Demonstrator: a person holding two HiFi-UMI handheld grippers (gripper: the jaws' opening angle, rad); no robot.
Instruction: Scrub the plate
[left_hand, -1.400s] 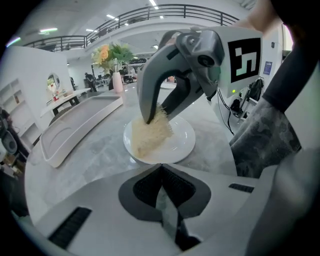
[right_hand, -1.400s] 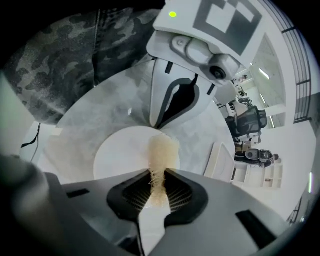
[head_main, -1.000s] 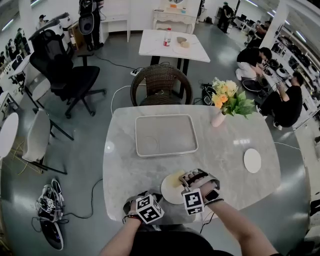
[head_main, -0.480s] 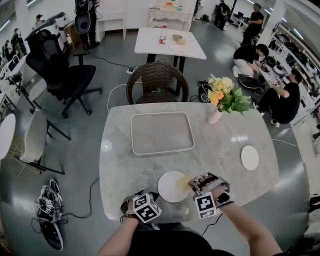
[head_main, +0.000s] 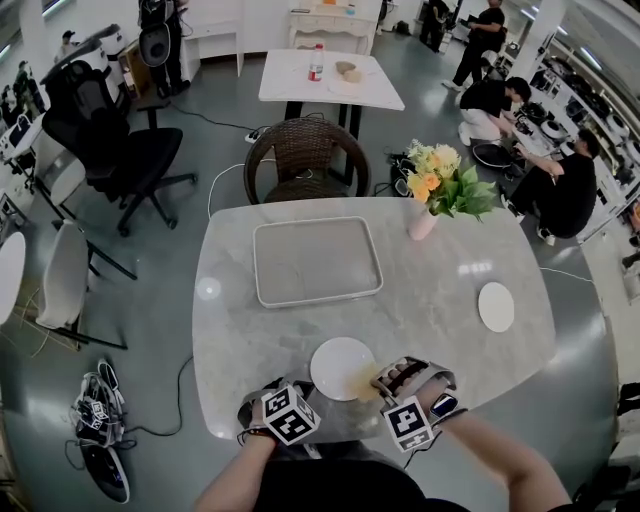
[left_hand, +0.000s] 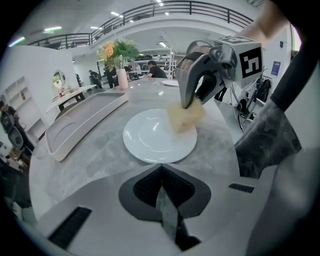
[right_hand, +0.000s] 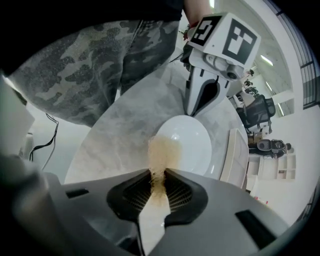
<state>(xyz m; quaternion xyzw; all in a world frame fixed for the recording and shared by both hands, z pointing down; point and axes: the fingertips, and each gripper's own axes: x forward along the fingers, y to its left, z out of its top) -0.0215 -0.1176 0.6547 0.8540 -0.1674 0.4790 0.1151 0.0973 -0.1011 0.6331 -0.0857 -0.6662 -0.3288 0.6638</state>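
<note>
A white plate (head_main: 340, 366) lies near the table's front edge, also seen in the left gripper view (left_hand: 155, 137) and the right gripper view (right_hand: 189, 144). My right gripper (head_main: 379, 384) is shut on a tan sponge (head_main: 365, 386), which rests on the plate's right rim (left_hand: 184, 116). In its own view the sponge (right_hand: 161, 152) sticks out between the closed jaws (right_hand: 157, 181). My left gripper (head_main: 266, 402) sits shut at the plate's left, close to the table edge, holding nothing (left_hand: 161, 186). Its tip points at the plate (right_hand: 197, 107).
A grey tray (head_main: 262, 262) lies behind the plate. A vase of flowers (head_main: 438, 188) stands at the back right and a small white plate (head_main: 495, 306) at the right. A wicker chair (head_main: 305, 160) is behind the marble table (head_main: 440, 290). Several people crouch far right.
My right gripper has dragged the sponge from the plate's far side across to its right rim. The left gripper has barely moved.
</note>
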